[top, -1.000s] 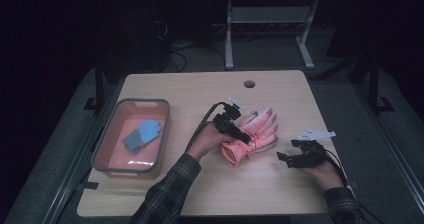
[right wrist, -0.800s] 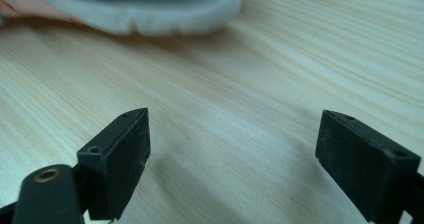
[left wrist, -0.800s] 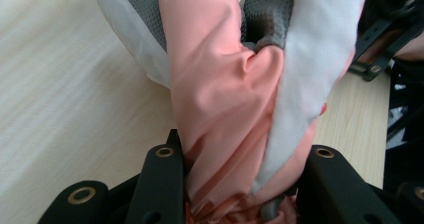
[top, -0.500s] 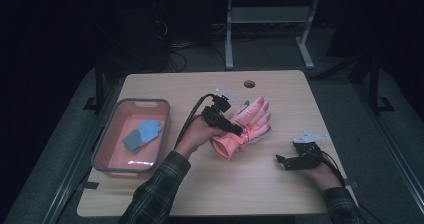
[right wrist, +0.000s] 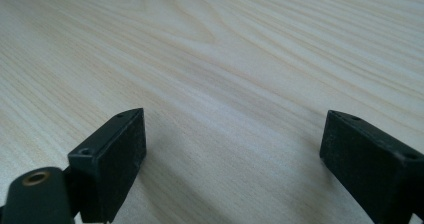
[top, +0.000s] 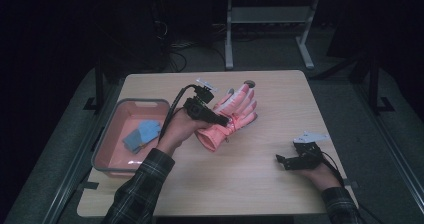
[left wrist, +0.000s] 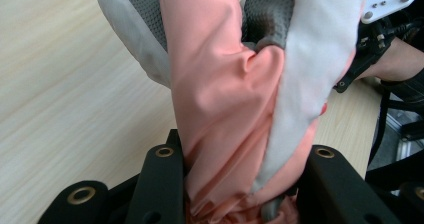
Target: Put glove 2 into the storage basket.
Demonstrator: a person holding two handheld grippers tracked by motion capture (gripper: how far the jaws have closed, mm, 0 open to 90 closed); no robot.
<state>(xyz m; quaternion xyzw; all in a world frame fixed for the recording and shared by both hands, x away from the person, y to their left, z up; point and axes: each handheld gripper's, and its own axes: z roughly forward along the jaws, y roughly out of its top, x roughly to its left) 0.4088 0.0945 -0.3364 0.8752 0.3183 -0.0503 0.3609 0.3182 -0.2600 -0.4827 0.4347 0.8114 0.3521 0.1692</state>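
A pink glove [top: 238, 109] with grey and white patches hangs above the wooden table [top: 240, 184], left of its middle. My left gripper [top: 224, 120] is shut on the glove's cuff, and in the left gripper view the bunched pink fabric [left wrist: 220, 84] sits squeezed between both jaws. My right gripper [top: 281, 160] rests low near the table's right front. It is open, its jaws have just been opening, and in the right gripper view [right wrist: 232, 149] there is bare wood between them.
A pink plastic bin [top: 107, 144] stands at the table's left side with a blue cloth [top: 141, 135] inside. A round hole [top: 248, 83] marks the far edge. Dark floor, cables and a metal stand lie beyond the table.
My left gripper has lifted the glove up and to the left, off the table. The right gripper has stayed in place near the right front.
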